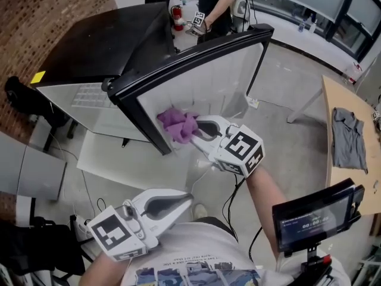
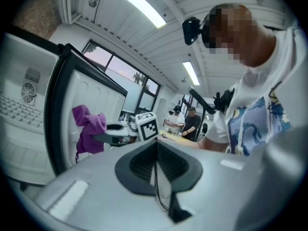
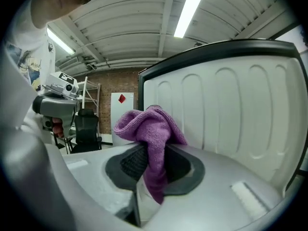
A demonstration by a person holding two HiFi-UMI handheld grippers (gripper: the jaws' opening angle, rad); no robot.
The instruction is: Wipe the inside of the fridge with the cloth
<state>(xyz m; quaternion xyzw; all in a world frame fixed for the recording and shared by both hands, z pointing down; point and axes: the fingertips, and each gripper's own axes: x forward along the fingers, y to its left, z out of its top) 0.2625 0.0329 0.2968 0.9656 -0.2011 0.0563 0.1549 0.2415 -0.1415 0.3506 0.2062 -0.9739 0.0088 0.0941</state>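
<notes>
Your right gripper (image 1: 199,131) grasps the crumpled purple cloth (image 1: 177,124) at centre frame, just beside the ribbed white inner face of the black fridge door (image 1: 208,79). Your left gripper (image 1: 189,198), lower left, is clenched on nothing. A grey shirt (image 1: 346,137) lies on the wooden table (image 1: 342,94) at right.

Your bare right forearm (image 1: 266,190) reaches forward from 5 o'clock. Its right white two-jaw gripper (image 1: 195,131), marker cube on top, points toward 10 o'clock with the jaws clamped on a crumpled purple cloth (image 1: 177,124). Your left white two-jaw gripper (image 1: 186,199) sits low at 7 o'clock, close to your chest. It is aimed toward 2 o'clock, jaws pressed together with nothing between them.
</notes>
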